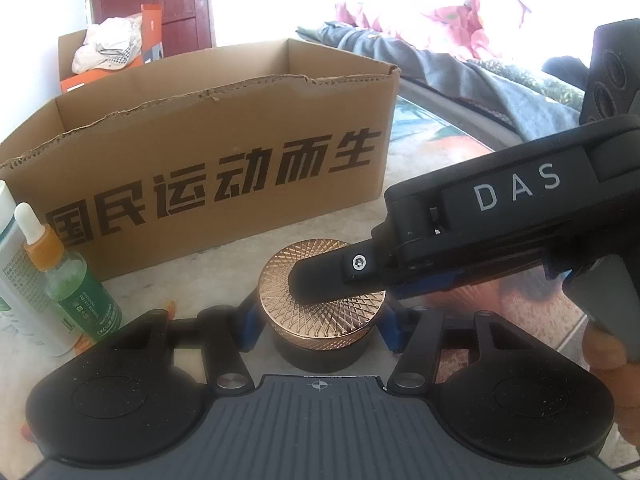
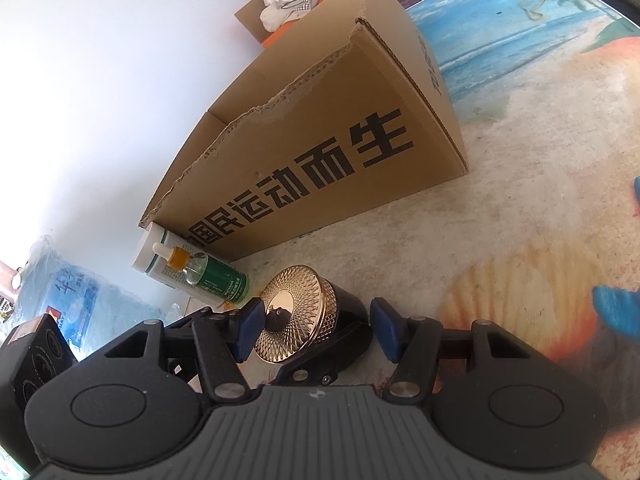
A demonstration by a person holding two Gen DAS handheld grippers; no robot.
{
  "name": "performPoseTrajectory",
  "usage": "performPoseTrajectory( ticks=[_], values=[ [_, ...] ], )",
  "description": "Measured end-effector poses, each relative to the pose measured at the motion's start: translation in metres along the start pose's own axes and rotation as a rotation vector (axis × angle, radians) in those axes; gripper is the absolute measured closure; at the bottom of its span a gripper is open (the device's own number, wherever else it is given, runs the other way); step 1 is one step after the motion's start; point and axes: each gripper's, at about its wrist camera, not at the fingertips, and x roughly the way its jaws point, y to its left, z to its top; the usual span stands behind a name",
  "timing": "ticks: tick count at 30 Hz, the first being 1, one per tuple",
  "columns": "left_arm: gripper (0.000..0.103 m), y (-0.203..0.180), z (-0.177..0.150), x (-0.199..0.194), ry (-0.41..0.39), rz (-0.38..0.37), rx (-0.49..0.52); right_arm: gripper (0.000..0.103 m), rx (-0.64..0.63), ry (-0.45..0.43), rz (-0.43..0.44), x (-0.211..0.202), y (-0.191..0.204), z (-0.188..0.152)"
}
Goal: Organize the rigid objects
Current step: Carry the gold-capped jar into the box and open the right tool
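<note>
Furthest left of the jaws stand a white tube (image 1: pixel 16 280) and a green dropper bottle (image 1: pixel 76 288) with an orange collar, close together on the worktop (image 1: pixel 224 256) and well clear of both grippers. Neither is touched.

Next comes the left gripper (image 1: pixel 320 320). Its blue-padded jaws sit either side of the jar (image 1: pixel 320 344), a dark pot with a copper, diamond-cut lid (image 1: pixel 320 280). The pads look pressed to the jar's sides, so I judge this one is gripping the jar, which rests on the worktop right between those jaws.

Then the right gripper (image 2: pixel 316 332), reaching in from the right. From the left camera one black finger (image 1: pixel 320 284) lies across the top of the lid. From its own camera the lid faces the lens, with one blue pad at the lid's left rim and the other standing off to the right with a visible gap. I read these jaws as open around the jar, not clamped.

Behind the jaws, beyond the jar, sits the open cardboard box (image 1: pixel 224 152), the likely home for it.

To do this step well, I'd say: keep the left grip steady and low on the body, centre the right jaws on the lid rim before closing, and avoid pushing down or sideways, since the faceted metal looks slippery. Lift only once the hold is square, then clear the box's torn edge.
</note>
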Motion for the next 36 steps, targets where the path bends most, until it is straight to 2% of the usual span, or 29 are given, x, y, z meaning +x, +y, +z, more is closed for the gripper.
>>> performPoseTrajectory(
  ticks=[7,12,16,20,25,29,33,36],
  values=[
    [0.046,-0.001,0.000,0.000,0.001,-0.003,0.022,0.042,-0.030,0.009,0.001,0.002,0.003,0.001],
    [0.047,0.000,-0.002,-0.002,-0.015,-0.003,-0.006,0.043,-0.071,0.006,-0.009,0.001,0.010,0.002],
    [0.047,0.002,0.003,-0.017,-0.058,0.000,-0.012,0.043,-0.107,-0.011,0.005,-0.009,0.022,0.007],
    [0.047,0.003,0.021,-0.042,-0.138,0.008,-0.013,0.043,-0.169,-0.057,0.030,-0.030,0.046,0.020],
    [0.047,0.012,0.063,-0.068,-0.244,0.028,-0.004,0.043,-0.287,-0.138,0.063,-0.054,0.083,0.054],
    [0.047,0.025,0.105,-0.061,-0.272,0.011,-0.047,0.043,-0.370,-0.171,0.052,-0.058,0.099,0.095],
    [0.047,0.044,0.145,-0.023,-0.203,-0.014,-0.116,0.043,-0.382,-0.111,0.026,-0.035,0.095,0.147],
    [0.047,0.057,0.157,0.012,-0.117,-0.024,-0.168,0.043,-0.354,-0.038,0.011,-0.010,0.079,0.182]
  ],
)
